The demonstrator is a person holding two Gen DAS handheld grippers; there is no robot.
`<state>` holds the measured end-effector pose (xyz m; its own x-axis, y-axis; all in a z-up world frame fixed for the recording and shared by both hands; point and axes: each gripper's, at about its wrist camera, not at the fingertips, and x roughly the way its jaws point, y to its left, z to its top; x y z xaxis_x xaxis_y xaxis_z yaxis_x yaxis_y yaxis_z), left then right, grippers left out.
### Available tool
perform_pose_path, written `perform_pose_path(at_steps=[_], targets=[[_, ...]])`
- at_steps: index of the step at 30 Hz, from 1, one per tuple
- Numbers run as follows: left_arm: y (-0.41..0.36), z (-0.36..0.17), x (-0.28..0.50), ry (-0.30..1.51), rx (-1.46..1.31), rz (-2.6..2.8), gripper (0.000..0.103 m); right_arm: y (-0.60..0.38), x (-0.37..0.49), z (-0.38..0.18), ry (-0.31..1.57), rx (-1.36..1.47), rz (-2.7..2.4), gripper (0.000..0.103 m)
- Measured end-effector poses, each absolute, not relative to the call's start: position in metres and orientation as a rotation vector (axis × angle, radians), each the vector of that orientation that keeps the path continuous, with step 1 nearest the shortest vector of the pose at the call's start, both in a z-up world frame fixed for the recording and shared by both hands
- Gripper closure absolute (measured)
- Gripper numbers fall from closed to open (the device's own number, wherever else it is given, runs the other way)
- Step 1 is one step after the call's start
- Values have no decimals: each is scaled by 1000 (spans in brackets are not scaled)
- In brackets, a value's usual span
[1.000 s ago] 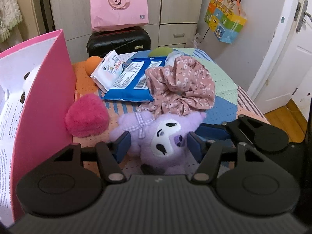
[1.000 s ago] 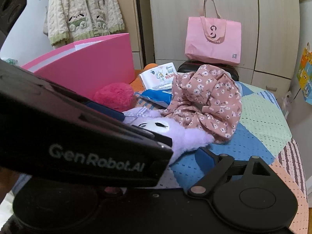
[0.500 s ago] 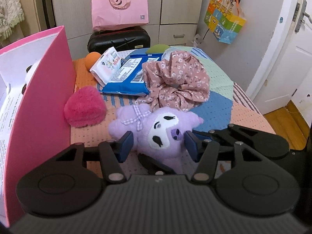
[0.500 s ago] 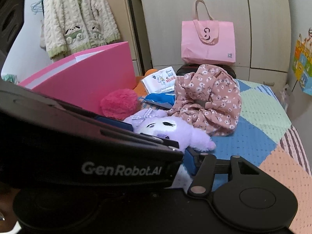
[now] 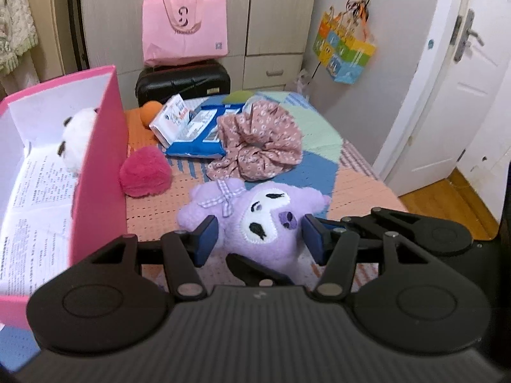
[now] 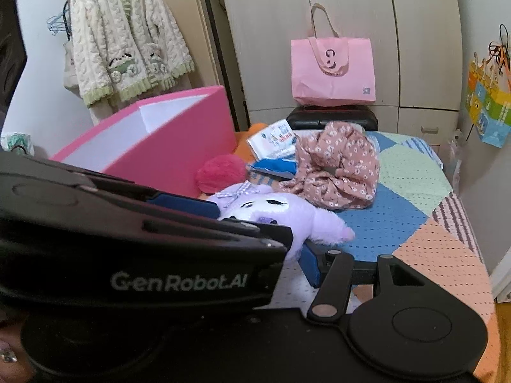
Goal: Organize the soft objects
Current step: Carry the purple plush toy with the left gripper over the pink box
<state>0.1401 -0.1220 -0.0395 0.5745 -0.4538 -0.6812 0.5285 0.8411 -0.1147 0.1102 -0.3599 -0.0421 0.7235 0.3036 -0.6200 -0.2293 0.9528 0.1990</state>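
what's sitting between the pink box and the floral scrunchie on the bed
The fuzzy pink pompom lies between the pink box and the floral scrunchie, clearest in the left wrist view.

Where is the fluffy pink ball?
In the left wrist view the fluffy pink ball sits left of centre on the bed, against the pink box, behind the purple plush toy.

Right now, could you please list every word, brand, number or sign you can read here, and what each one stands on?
"GenRobot.AI": white lettering on the black body of the left claw, seen from the right wrist.
Pink tote bag: a curly logo with small print beneath, unreadable.
Tissue pack: coloured print, too blurred.
Blue wipes pack: label too small.
Pink box: printed sheet inside, too small.
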Motion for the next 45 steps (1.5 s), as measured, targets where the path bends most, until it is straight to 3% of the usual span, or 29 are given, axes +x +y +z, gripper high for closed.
perform_pose_path(at_steps=[24,35,45], targets=[[-19,43,85,587,19,-560,46,-274,70,54,624,35,395,41],[30,62,130,565,-36,-479,45,-225,119,70,593,-1,498,40],[58,32,226,677,-122,-406,44,-195,211,44,687,-56,608,40]])
